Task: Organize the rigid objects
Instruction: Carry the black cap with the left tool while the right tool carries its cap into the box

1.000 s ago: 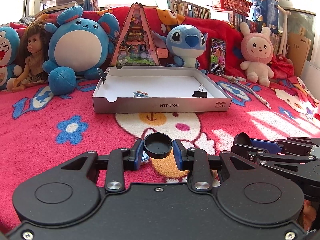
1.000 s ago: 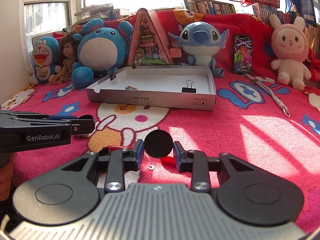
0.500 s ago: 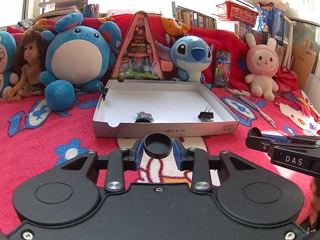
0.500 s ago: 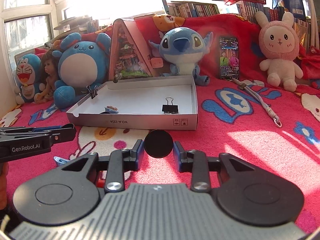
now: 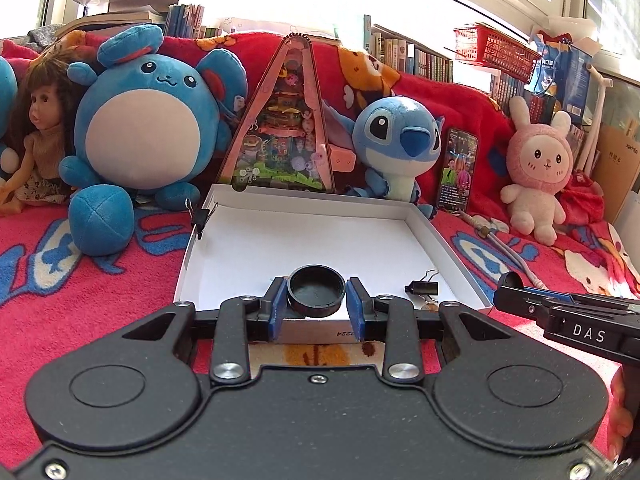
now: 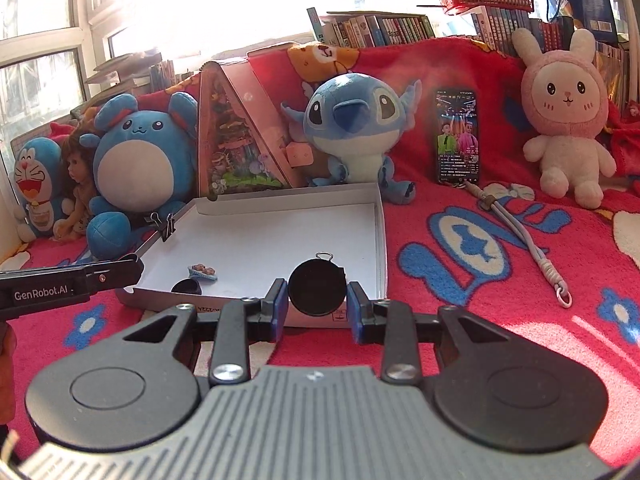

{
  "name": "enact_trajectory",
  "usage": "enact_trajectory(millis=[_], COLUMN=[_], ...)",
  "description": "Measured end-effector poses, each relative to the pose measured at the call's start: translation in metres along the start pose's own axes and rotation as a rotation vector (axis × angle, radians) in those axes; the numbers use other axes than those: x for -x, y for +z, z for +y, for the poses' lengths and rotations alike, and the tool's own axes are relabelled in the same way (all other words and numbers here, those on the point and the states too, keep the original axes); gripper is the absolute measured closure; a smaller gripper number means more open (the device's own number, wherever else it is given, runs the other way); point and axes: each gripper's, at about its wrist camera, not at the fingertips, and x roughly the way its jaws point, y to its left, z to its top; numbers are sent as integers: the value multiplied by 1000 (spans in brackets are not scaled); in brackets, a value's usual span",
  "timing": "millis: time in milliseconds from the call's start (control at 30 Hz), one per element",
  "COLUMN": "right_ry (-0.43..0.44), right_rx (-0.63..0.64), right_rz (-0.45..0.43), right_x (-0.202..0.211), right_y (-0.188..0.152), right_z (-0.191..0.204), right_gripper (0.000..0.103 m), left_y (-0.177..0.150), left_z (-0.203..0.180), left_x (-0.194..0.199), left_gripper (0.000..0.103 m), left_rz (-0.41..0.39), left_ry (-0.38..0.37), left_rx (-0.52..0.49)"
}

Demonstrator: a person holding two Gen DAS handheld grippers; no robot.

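Black cap (image 5: 317, 290) is pinched open-side-up in my left hand-held gripper (image 5: 316, 304), already over the near wall of the white box (image 5: 448, 248). Right hand-held gripper (image 6: 317, 302) clamps a black disc (image 6: 317, 288), probably another cap, just short of the near-right corner. Left's further in. Plenty of bare floor mid-box; binder clip (image 5: 422, 286) sits right, small trinket (image 6: 202, 271) left.
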Motion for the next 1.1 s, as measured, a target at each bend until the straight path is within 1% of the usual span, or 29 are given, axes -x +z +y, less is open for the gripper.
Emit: enact_trajectory(millis=[100,200,367,500,600,733,833,1100], right_ry=[-3,-4,-3,-4,-7,-22,-32,-41], right_rx=[-6,-18,-53,-103,-143,-153,-140,-128], right_rz=[10,25,65,126,172,236,271,315], right_x=[-9,-19,-42,-67,-85,-106,-120,-142], right_y=[10,20,38,53,61,63,61,57], right_z=[-3,-8,-16,-24,-29,-29,-26,-20], right_gripper=[66,66,66,66,66,66,66,66], left_y=[9,19,37,45,48,50,48,46], left_z=[2,5,8,11,15,21,22,26], left_x=[-13,-28,-61,-87,-103,-122,-131,-142], left_gripper=[72,72,72,72,72,72,72,72], left_rz=[17,51,107,163,185,226,244,257], left_ry=[-6,-16,-9,4,17,9,24,45], left_rx=[10,23,34,55,81,113,114,127])
